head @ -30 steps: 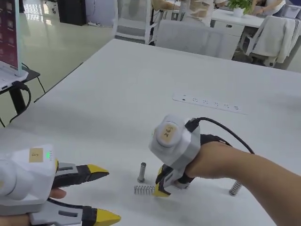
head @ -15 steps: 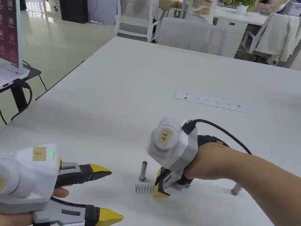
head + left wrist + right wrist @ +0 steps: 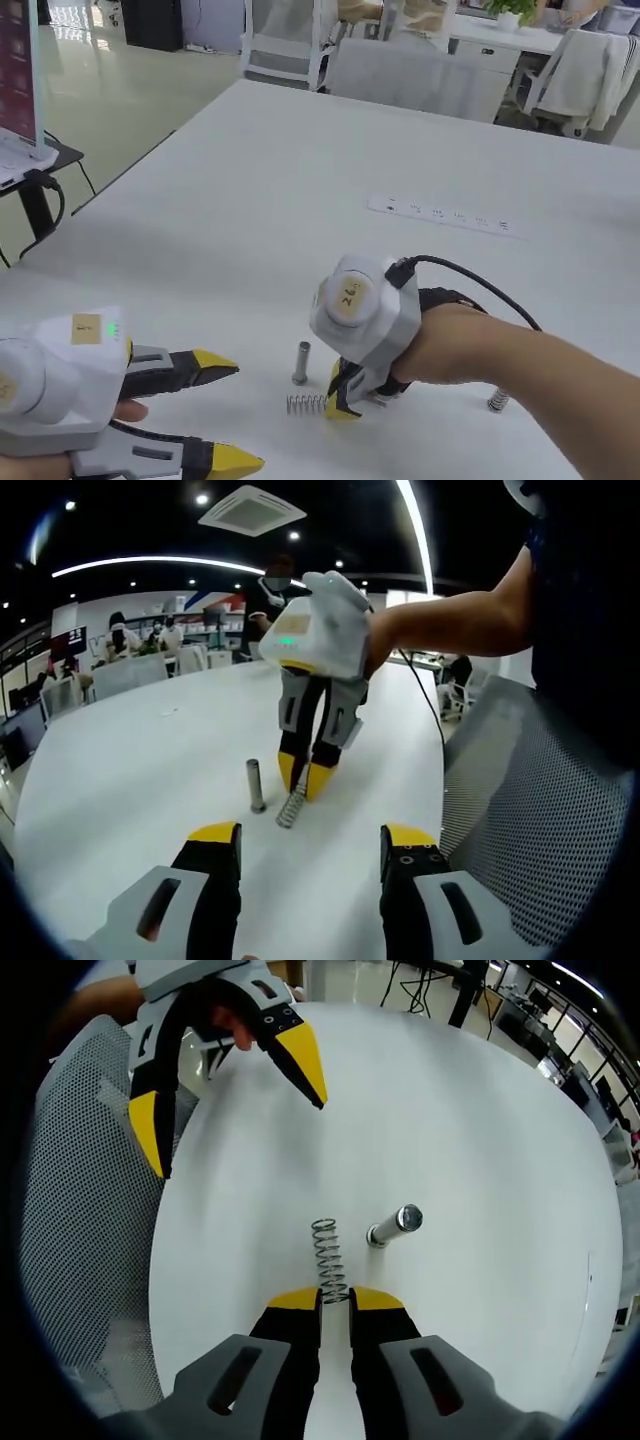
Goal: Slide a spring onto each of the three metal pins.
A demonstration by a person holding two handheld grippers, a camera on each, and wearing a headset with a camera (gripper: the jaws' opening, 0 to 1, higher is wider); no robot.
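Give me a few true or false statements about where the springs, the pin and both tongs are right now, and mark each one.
1. The right tongs pinch one end of a spring that lies on the table. True.
2. The pin beside that spring lies flat. False: it stands upright.
3. The left tongs are open and hold nothing. True.
4. A spring already sits on the pin. False: the pin is bare.
5. A second spring rests on the table, farther right in the head view. True.
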